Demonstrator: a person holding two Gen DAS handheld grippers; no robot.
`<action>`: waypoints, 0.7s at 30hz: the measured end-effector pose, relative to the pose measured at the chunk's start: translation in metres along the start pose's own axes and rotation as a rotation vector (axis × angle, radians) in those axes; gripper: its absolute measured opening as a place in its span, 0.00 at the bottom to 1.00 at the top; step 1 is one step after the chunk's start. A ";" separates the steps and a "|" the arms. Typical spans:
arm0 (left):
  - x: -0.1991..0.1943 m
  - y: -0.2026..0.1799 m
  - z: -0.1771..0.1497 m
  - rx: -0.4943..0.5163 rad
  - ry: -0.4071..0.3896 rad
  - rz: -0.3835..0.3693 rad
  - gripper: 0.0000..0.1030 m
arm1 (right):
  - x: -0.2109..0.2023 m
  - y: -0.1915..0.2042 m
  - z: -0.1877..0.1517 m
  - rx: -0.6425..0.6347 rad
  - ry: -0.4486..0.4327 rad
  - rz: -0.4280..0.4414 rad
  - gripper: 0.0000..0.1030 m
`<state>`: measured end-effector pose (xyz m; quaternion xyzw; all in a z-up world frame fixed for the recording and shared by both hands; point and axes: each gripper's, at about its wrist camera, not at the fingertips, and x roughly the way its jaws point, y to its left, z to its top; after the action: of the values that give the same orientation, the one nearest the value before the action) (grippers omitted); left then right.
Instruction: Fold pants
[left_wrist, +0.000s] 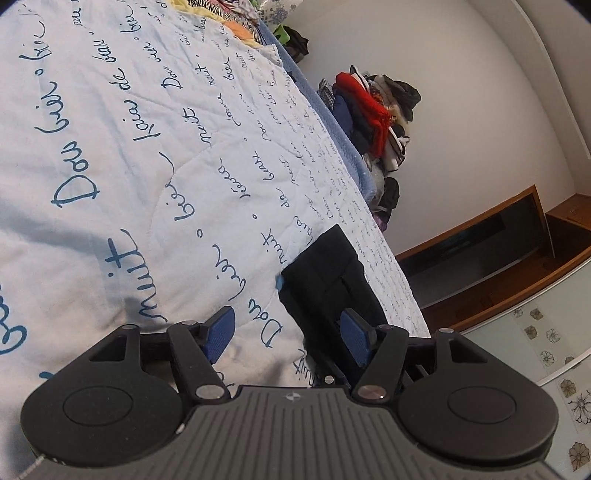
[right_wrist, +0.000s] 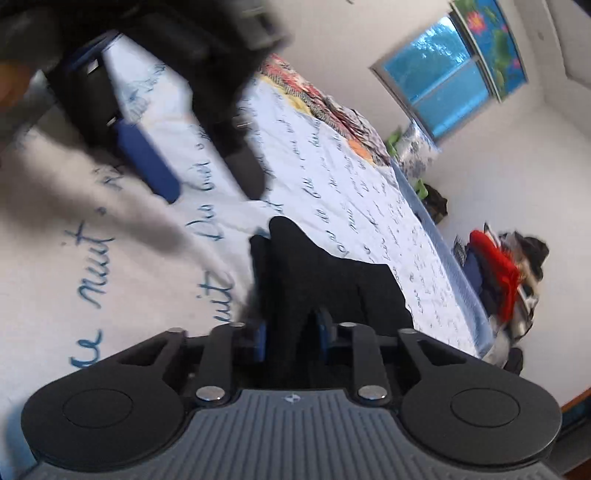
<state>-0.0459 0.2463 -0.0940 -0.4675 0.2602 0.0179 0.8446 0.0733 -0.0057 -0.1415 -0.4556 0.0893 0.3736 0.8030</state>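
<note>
Right gripper pinching black pants on the bed quilt. Left gripper spread wide, pants just ahead.

White quilt covered the bed, printed all over with blue cursive writing. A blue blanket edge ran along its far side. Near the head lay a heap of patterned cloth, red, yellow and striped, possibly pillows or more bedding; too blurred to tell. Against the white wall stood a pile of clothes with a red piece on top. Dark wooden furniture sat past the bed's corner. A window showed blue, with a flowered curtain beside it.
</note>
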 end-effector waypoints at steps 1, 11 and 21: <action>0.000 -0.002 0.001 -0.003 0.002 0.000 0.69 | -0.001 -0.005 0.000 0.038 -0.005 0.005 0.18; 0.056 -0.029 0.034 -0.152 0.173 -0.185 0.81 | -0.022 -0.051 -0.005 0.348 -0.094 0.008 0.11; 0.131 -0.024 0.043 -0.281 0.279 -0.120 0.43 | -0.025 -0.053 -0.005 0.375 -0.098 0.015 0.11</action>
<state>0.0923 0.2395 -0.1163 -0.5932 0.3415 -0.0612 0.7265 0.0928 -0.0390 -0.0966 -0.2787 0.1215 0.3782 0.8744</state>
